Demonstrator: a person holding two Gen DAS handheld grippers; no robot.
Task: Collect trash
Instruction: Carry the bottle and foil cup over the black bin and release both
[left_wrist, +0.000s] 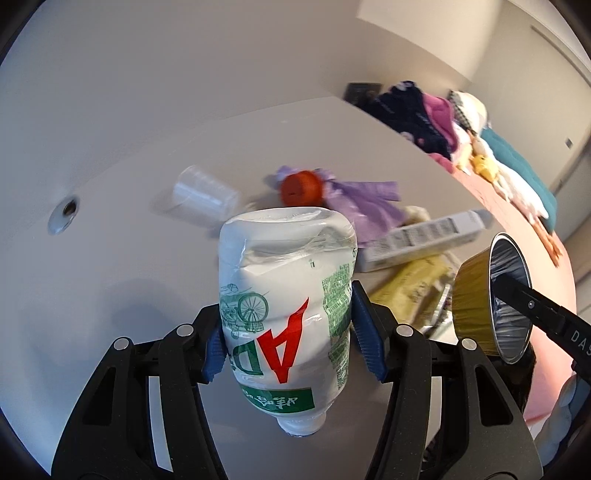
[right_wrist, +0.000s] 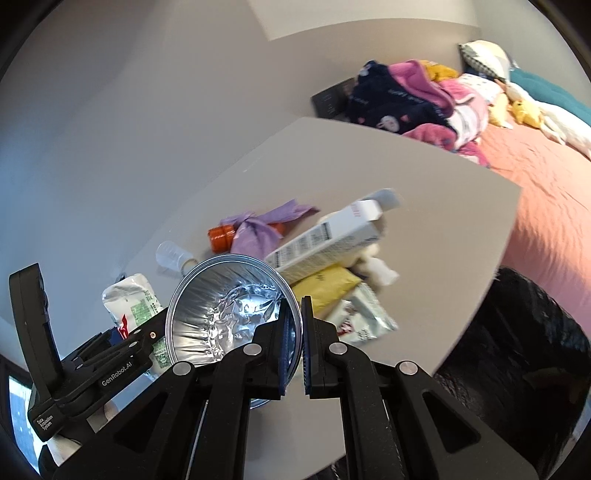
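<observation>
Here, the biggest thing before me is the bed (right_wrist: 546, 192) with its salmon cover, piled at the far end with a heap of clothes and soft toys (right_wrist: 424, 99), and in front of it the grey table (right_wrist: 424, 229) on which the trash is scattered. At the table's near right corner a black bin bag (right_wrist: 517, 350) shows its dark, crinkled side below the edge. My left claw (left_wrist: 288, 328) is clamped on a crushed white plastic bottle (left_wrist: 284, 295) with green print and red letters, neck toward me and base away, the blue pads (left_wrist: 369, 332) pressing its dented sides, and it is held clear above the tabletop. My right claw (right_wrist: 293, 343) is pinched together on the rim of a foil cup (right_wrist: 229, 314), gold outside and silver inside, one finger inside the cup and one outside; it too is off the table, just right of the bottle. Still lying on the table are a long white carton (right_wrist: 328, 236) with a barcode, resting across a yellow packet (right_wrist: 328, 284) and a white wrapper (right_wrist: 362, 317) with red print. Behind these lie a crumpled purple bag (left_wrist: 365, 199) and an orange cap (left_wrist: 301, 188) touching it. Left of the cap a clear plastic cup (left_wrist: 203, 195) lies on its side, apart from the rest.
</observation>
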